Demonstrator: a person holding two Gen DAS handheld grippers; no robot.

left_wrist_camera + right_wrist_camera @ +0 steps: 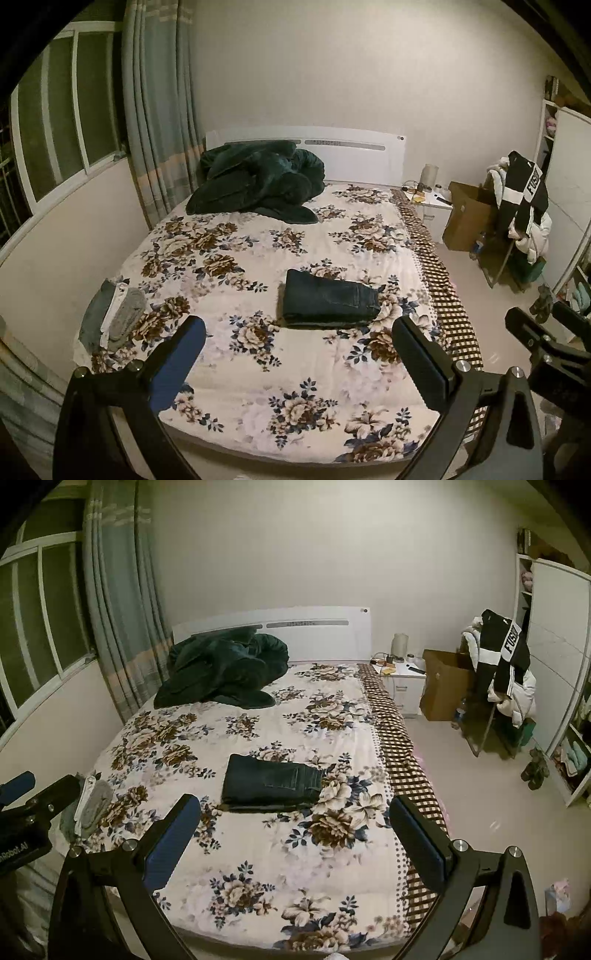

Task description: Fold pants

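From your left wrist camera, your left hand-held gripper [299,354] hangs above the foot of the bed [258,398] with its jaws spread wide and nothing between them. The pants [328,304] lie folded into a compact dark denim bundle on the floral bedspread, past the fingertips and well clear of them. A small stack of grey and white clothes [112,317] sits at the bed's left edge, and a dark green blanket [258,181] is heaped by the headboard. At the right rim you catch part of your right hand-held gripper [546,332].

Over to your right wrist camera: the right hand-held gripper [295,829] is also wide apart and holding nothing. The pants [271,784] rest flat mid-bed, ahead of the left finger, not touched. The clothes stack [90,805] lies left of them, the blanket [221,672] up top. Your left hand-held gripper [26,805] pokes in at the left edge.
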